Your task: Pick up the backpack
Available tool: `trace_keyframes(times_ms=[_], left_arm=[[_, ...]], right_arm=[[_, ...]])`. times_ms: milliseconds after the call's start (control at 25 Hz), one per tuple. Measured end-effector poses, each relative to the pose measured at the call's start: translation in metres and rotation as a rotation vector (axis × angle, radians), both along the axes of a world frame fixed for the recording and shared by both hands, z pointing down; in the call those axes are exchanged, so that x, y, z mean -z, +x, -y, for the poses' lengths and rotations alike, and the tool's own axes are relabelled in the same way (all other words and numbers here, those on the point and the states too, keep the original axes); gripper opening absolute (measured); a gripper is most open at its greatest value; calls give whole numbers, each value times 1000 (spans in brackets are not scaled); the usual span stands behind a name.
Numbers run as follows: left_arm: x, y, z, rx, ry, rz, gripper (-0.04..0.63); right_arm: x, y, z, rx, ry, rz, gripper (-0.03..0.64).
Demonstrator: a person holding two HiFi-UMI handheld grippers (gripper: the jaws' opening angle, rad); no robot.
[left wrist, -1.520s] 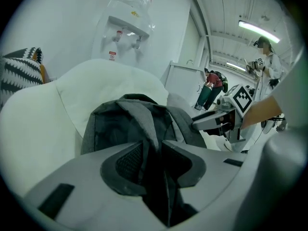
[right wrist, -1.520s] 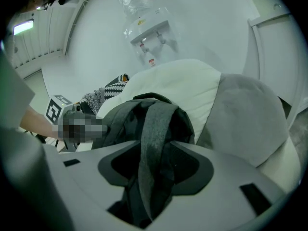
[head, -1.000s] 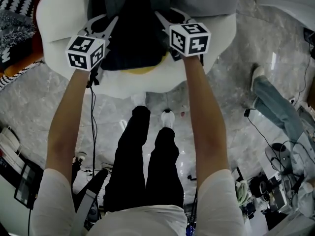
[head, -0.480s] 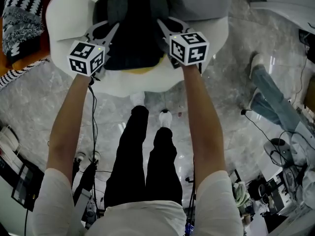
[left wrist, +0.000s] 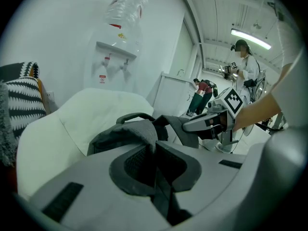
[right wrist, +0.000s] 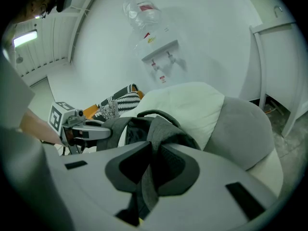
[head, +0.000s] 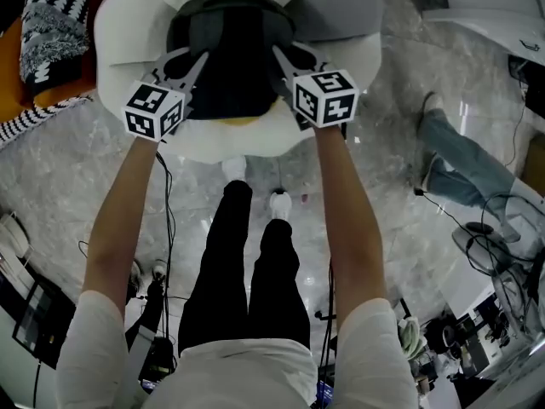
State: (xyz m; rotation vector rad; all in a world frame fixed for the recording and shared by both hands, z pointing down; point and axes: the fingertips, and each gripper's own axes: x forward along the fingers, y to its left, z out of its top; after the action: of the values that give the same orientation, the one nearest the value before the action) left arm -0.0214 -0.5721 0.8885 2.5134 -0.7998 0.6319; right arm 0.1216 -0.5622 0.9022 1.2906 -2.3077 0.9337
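Head view: the backpack [head: 230,66] is in the seat of the white chair [head: 255,147]. The left hand-held gripper [head: 197,58] and the right hand-held gripper [head: 278,54] each pinch a shoulder strap [right wrist: 161,129], jaws narrow. Raise both evenly so the bag hangs level above the chair.

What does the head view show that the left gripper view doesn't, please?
Only the head view: the person's legs, shoes and the marble floor. Only the left gripper view: a water dispenser and a ceiling light. Both: the backpack on the white chair, the striped cushion, and the right gripper, whose jaws have just closed on a strap.
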Motion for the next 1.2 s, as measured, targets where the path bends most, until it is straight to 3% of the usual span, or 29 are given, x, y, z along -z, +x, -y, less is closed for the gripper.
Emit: trace_keyframes(times_ms=[520, 800, 1200], left_arm=[[62, -7, -37, 19, 18, -4, 31], [90, -15, -58, 73, 20, -28, 31], [129, -29, -93, 129, 50, -8, 31]], right_arm=[[59, -8, -37, 12, 16, 14, 44], [85, -18, -62, 37, 29, 23, 43], [122, -31, -101, 90, 58, 13, 40]])
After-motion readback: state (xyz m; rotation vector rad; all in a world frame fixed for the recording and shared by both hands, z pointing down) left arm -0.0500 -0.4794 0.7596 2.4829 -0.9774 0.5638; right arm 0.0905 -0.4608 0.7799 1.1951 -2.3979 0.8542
